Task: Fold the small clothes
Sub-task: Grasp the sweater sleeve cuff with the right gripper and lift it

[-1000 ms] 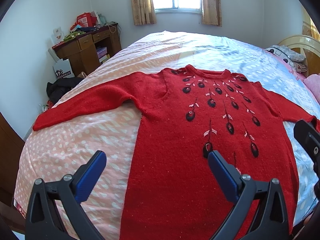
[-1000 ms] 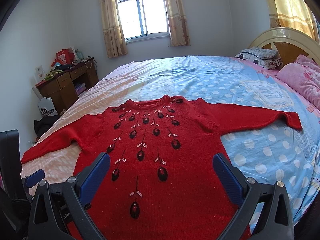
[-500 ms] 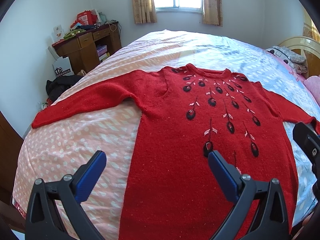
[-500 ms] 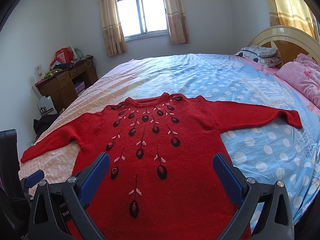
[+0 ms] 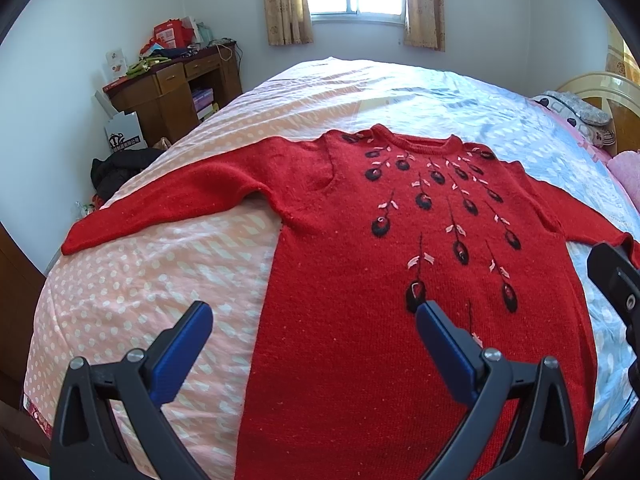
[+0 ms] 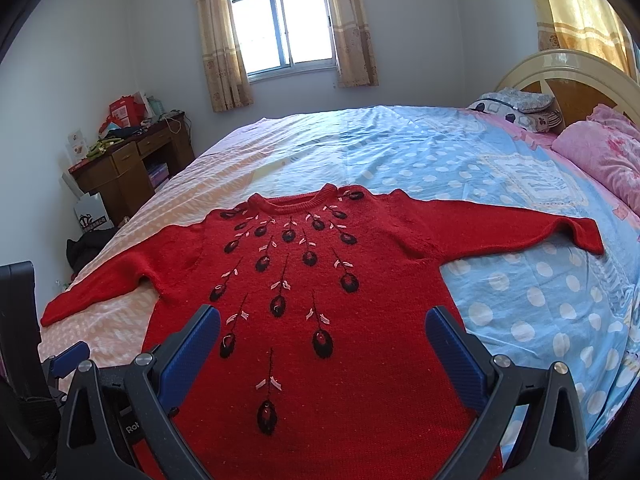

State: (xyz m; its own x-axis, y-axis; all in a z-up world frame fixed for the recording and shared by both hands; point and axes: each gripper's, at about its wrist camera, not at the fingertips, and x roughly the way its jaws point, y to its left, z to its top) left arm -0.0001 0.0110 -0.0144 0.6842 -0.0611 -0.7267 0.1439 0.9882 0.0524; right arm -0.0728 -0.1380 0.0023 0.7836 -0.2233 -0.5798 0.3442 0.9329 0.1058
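Observation:
A red knit sweater [image 5: 360,264] with black and pink embroidery lies flat, front up, on the bed, both sleeves spread out; it also shows in the right wrist view [image 6: 320,280]. My left gripper [image 5: 314,344] is open and empty, hovering above the sweater's lower left side near the hem. My right gripper [image 6: 322,344] is open and empty above the lower middle of the sweater. The left sleeve cuff [image 5: 80,240] reaches the bed's left edge. The right sleeve cuff [image 6: 588,236] lies on the blue sheet.
The bed [image 6: 400,148] has a pink and blue dotted sheet. Pink pillows [image 6: 600,152] and a headboard [image 6: 560,76] stand at the right. A brown desk [image 5: 168,92] with clutter and a dark bag [image 5: 116,168] stand on the left by the wall.
Both views have shifted slightly; the sweater sits a little lower and nearer in each. Both grippers stay open and empty.

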